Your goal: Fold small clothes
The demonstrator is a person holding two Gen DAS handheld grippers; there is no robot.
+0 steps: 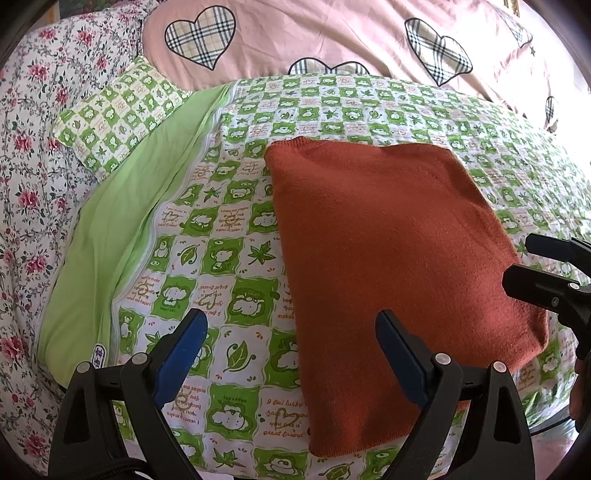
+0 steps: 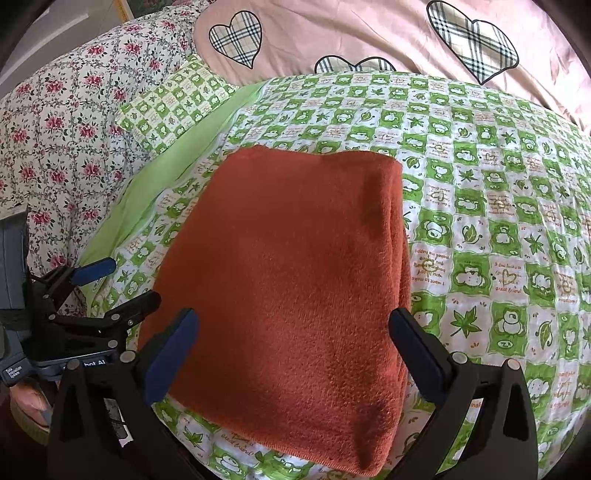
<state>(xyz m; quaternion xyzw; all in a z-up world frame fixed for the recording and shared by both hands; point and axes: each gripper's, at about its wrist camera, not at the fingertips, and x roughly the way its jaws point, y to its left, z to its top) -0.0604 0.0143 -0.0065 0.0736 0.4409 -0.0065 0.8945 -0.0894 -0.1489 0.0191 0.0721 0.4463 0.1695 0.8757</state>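
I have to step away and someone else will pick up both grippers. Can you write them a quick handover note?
Left hand-held gripper: open, empty, near the sweater's left edge.
Right hand-held gripper: open, empty, over the sweater's near end.
Rust-orange sweater: lies flat on the green checked quilt, folded into a neat rectangle.
Done: this fold looks complete.
Left: no other clothes in view; check for more.

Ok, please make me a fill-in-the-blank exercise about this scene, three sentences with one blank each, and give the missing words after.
1. The folded garment lying on the checkered quilt has the colour ____.
2. The pink cover behind the quilt is printed with plaid shapes, each one a ____.
3. Both the left claw and the right claw have their jaws ____, holding nothing.

Missing words: orange; heart; open
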